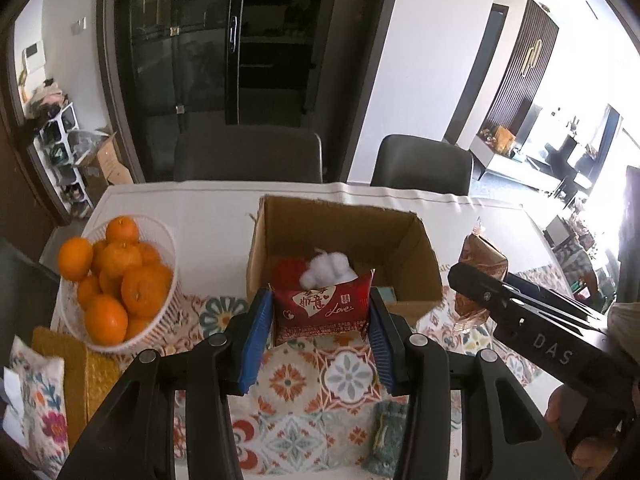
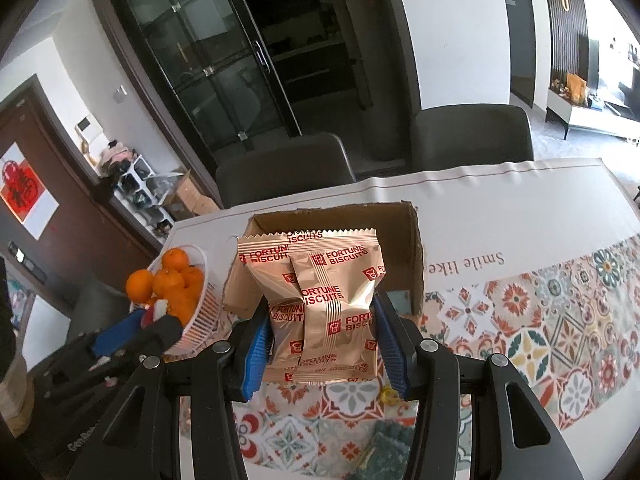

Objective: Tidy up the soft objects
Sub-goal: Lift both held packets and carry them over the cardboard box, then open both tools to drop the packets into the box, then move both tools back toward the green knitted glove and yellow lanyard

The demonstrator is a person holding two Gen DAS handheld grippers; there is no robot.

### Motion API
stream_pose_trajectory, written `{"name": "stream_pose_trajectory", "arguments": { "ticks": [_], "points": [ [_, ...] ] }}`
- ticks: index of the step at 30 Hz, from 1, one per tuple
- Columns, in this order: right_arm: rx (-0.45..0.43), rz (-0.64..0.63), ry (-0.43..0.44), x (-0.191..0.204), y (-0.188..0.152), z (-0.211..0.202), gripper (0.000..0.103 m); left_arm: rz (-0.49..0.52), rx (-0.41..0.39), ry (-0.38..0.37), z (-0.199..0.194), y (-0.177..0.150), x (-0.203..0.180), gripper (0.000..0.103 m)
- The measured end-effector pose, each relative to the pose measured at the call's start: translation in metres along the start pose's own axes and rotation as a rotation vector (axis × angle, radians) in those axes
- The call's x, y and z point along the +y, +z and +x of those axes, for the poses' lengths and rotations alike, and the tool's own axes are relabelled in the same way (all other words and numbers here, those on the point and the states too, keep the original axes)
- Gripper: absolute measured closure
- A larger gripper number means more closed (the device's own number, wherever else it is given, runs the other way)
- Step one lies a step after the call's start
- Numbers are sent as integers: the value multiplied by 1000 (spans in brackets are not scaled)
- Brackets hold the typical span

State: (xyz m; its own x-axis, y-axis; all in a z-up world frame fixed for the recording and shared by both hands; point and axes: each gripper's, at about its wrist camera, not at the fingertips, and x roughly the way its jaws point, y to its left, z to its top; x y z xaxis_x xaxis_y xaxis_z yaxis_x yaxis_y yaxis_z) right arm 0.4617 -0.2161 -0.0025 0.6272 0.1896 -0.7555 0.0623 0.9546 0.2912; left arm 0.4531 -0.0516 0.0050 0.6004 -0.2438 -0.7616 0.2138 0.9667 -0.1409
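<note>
Between left gripper (image 1: 320,312) pads: red packet (image 1: 322,308) held | right gripper (image 2: 322,324): clamps biscuit packets (image 2: 320,304); box (image 1: 416,252) contents left-view only

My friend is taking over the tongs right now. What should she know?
Left tongs: shut on the red tissue pack, held up in front of the cardboard box.
Right tongs: shut on the Fortune Biscuits packets, also in front of the box.
Done: a white cotton puff and something red and fluffy are in the box.
Left: drop both held things in, probably. A green knitted piece and a floral pouch are on the table too.
</note>
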Motion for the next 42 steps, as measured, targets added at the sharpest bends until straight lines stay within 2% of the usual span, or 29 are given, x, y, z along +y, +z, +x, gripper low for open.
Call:
{"name": "stream_pose_trajectory", "arguments": {
  "ticks": [8,13,24,28,30,32,33,35,42],
  "points": [
    [43,-20,-10,-2,30,28,53,-6,32,-11,28,27,1,58],
    [110,-47,-12,-2,43,55,53,-11,72,-13,51,37,4,58],
    [228,-95,-40,-8,49,108,53,-5,154,-6,103,46,10,57],
    [257,-93,-37,-12,49,123,52,6,176,2,116,49,11,54],
    [271,-97,-46,-13,49,127,51,9,183,16,121,49,11,52],
    [283,-101,-58,-13,48,130,48,15,181,36,123,49,11,46],
    [284,-104,-61,-13,48,131,44,19,180,39,124,49,11,43],
    [279,-100,-67,-14,47,130,38,20,178,46,125,49,11,42],
    [251,-100,-88,-14,47,118,38,21,170,35,121,49,9,40]
  ]
}}
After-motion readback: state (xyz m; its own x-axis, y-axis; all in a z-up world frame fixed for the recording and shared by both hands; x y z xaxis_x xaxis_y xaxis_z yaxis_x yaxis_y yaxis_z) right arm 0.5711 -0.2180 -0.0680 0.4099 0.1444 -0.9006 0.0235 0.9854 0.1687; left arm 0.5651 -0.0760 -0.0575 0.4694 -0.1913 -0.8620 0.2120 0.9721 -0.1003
